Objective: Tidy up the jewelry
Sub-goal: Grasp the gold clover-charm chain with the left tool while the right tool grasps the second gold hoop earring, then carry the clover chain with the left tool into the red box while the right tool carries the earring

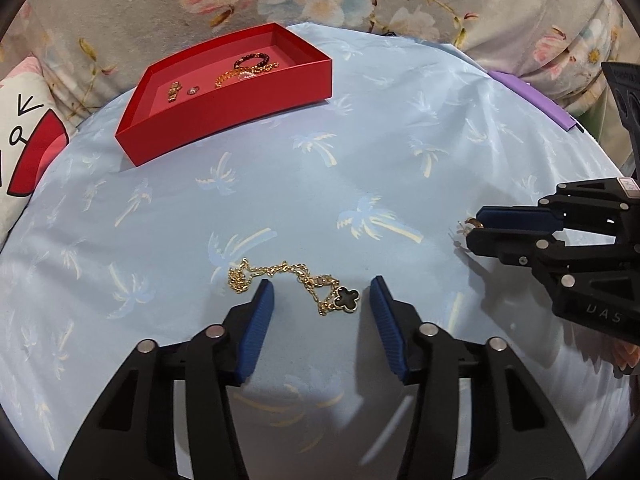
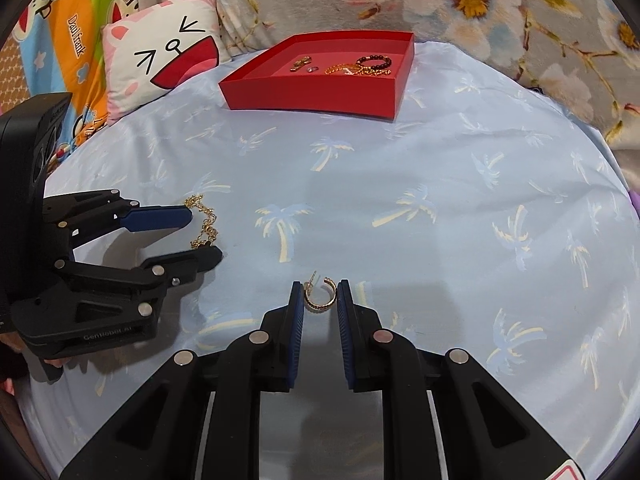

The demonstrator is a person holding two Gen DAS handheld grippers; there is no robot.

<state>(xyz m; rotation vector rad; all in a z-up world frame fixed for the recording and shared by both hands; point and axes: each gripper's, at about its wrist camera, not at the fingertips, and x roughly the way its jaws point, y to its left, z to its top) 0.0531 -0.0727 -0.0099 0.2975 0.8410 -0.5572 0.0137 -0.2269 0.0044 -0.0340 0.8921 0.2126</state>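
A gold chain necklace [image 1: 288, 280] with a black clover pendant [image 1: 346, 300] lies on the blue palm-print cloth. My left gripper [image 1: 322, 292] is open with its fingers on either side of the necklace, low over the cloth. A gold hoop earring [image 2: 319, 296] lies between the fingers of my right gripper [image 2: 319, 294], which stand close on either side of it; I cannot tell whether they touch it. The earring also shows in the left wrist view [image 1: 472, 224]. A red box [image 1: 224, 92] at the back holds a dark bead bracelet [image 1: 251, 62], a gold chain and small pieces.
The blue cloth [image 2: 400, 184] covers a rounded surface. A cartoon pillow [image 2: 160, 52] lies at the back left, and floral bedding [image 2: 480, 4] behind. A purple strip [image 1: 532, 100] shows at the cloth's right edge. The left gripper [image 2: 200, 236] shows in the right wrist view.
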